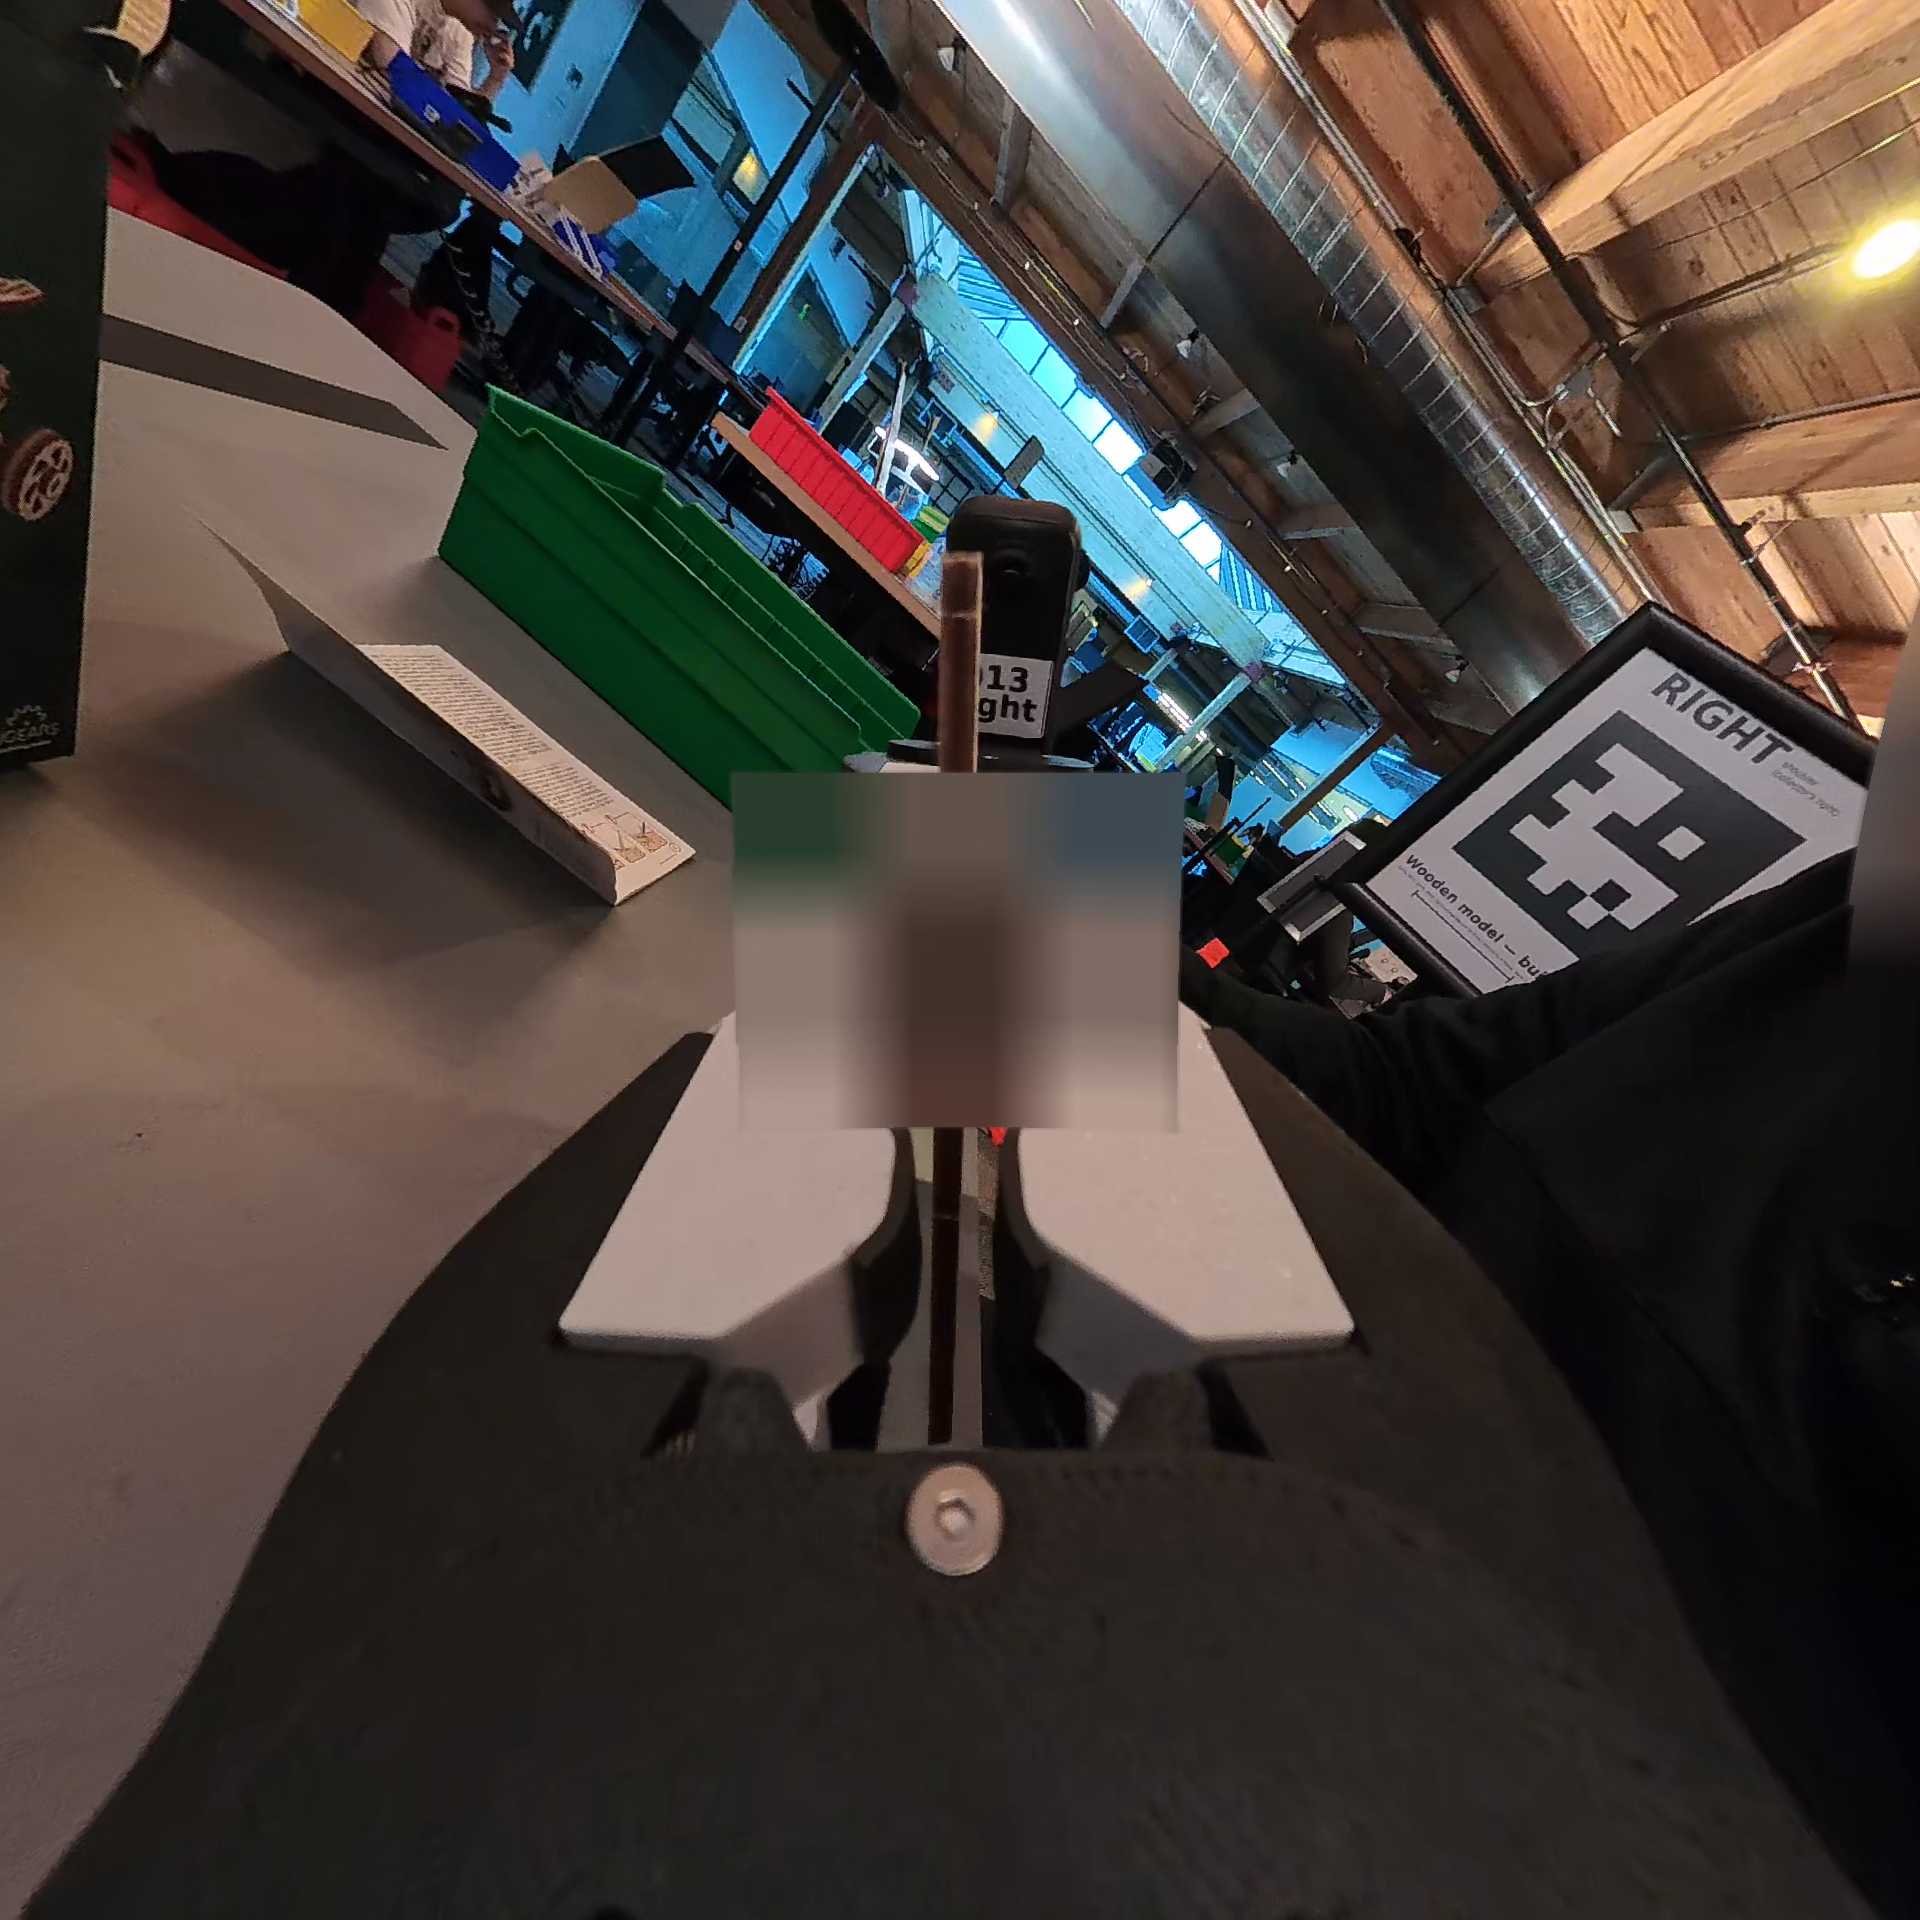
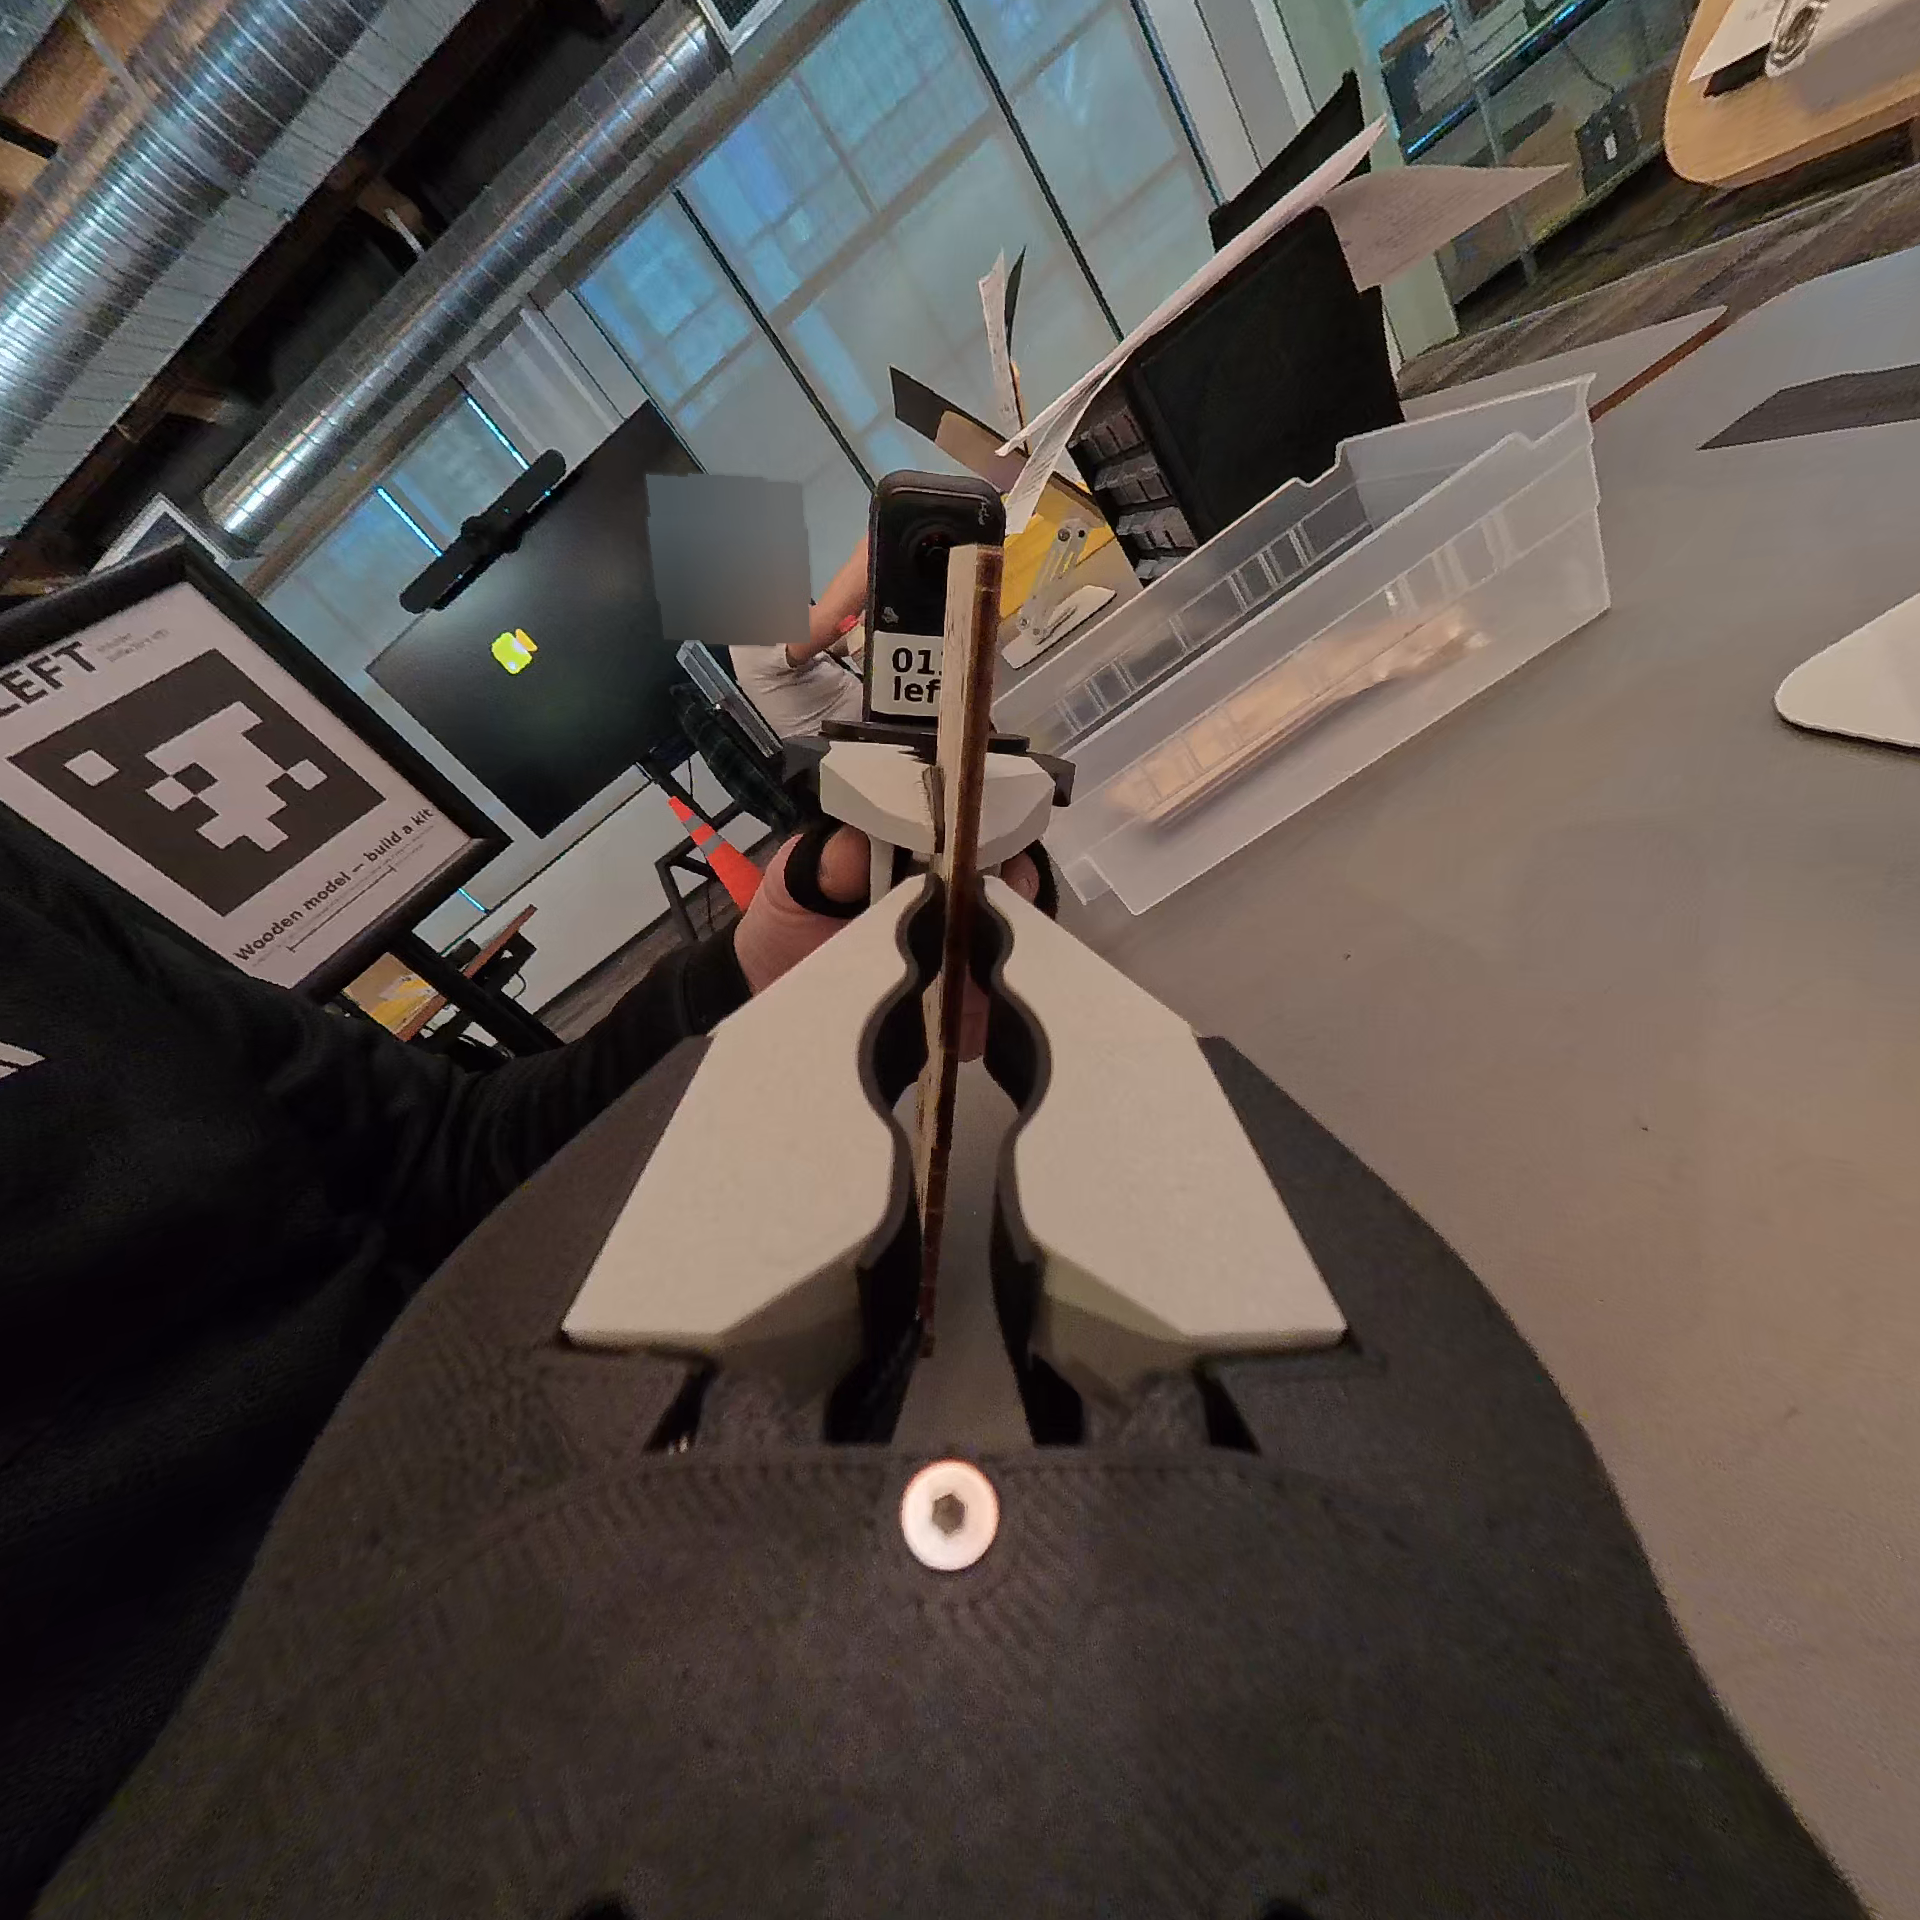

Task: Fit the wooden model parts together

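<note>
A thin wooden sheet (image 2: pixel 961 727) is seen edge-on, upright between both grippers. In the right wrist view my right gripper (image 2: pixel 951 899) is shut on the sheet, pads pressed to both faces. The left gripper (image 2: pixel 935 800) faces it just beyond and is also shut on the sheet's far part. In the left wrist view the same sheet (image 1: pixel 961 644) runs up the middle. My left gripper (image 1: pixel 956 935) has its fingertips hidden under a blurred patch. The right gripper (image 1: pixel 971 764) shows just past that patch. Both are held above the grey table (image 1: pixel 260 1039).
Stacked green bins (image 1: pixel 665 623), an open instruction booklet (image 1: pixel 499 748) and a dark kit box (image 1: pixel 42 416) stand on the table to the left. A clear plastic bin (image 2: pixel 1351 644) lies to the right. Framed marker signs (image 1: pixel 1621 821) (image 2: pixel 208 769) stand near the person's dark sleeves. Only a small space, under 4 cm, lies between the two pairs of fingers.
</note>
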Motion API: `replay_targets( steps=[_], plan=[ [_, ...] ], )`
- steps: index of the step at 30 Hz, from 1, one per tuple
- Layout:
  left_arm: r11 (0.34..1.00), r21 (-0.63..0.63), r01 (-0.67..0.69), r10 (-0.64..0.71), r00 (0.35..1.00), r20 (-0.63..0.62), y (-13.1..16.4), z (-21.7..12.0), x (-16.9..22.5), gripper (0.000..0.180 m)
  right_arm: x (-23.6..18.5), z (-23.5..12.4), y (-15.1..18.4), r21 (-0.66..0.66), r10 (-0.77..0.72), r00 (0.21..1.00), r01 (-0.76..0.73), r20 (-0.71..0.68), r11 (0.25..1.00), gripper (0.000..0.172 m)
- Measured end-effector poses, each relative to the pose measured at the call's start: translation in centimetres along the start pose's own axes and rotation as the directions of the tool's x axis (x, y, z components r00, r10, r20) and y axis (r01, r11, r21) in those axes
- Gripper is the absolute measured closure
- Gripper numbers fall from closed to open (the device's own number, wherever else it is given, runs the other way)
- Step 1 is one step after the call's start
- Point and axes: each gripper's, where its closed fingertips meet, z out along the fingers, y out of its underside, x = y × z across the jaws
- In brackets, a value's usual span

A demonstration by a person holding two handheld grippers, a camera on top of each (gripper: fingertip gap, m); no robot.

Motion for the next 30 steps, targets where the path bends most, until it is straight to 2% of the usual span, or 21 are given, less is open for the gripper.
replay_targets(
  steps=[4, 10, 14, 18, 24, 28, 30],
  plan=[
    [1.0, 0.001, 0.008, -0.008, 1.0, 0.003, 0.1, 0.0, -0.2, 0.179, 0.3, 0.0, 0.1, 0.002, 0.004, 1.0, -0.004, -0.012, 1.0, 0.17],
    [0.999, 0.006, 0.036, -0.037, 0.998, 0.043, 0.1, -0.9, -1.6, 0.179, 1.7, 0.1, 0.9, -0.044, -0.031, 0.992, 0.026, -0.119, 0.999, 0.161],
    [0.999, -0.005, 0.037, -0.036, 0.988, 0.149, 0.3, -2.5, -3.9, 0.179, 3.0, -0.5, 1.4, -0.134, -0.109, 0.965, 0.079, -0.239, 0.988, 0.144],
    [0.997, -0.015, 0.071, -0.064, 0.963, 0.262, 1.0, -4.6, -7.1, 0.179, 4.1, -3.2, 1.5, -0.261, -0.282, 0.888, 0.194, -0.362, 0.946, 0.141],
    [0.994, -0.057, 0.093, -0.064, 0.918, 0.391, 2.4, -6.5, -10.6, 0.178, 6.6, -11.1, 0.9, -0.354, -0.448, 0.704, 0.289, -0.552, 0.89, 0.142],
    [0.993, -0.088, 0.075, -0.027, 0.89, 0.456, 2.5, -7.1, -12.1, 0.175, 9.6, -15.8, 1.4, -0.407, -0.471, 0.596, 0.25, -0.651, 0.878, 0.137],
    [0.992, -0.099, 0.076, -0.019, 0.877, 0.48, 2.4, -7.3, -12.7, 0.173, 11.6, -17.2, 1.9, -0.451, -0.495, 0.54, 0.223, -0.681, 0.864, 0.129]
  ],
)
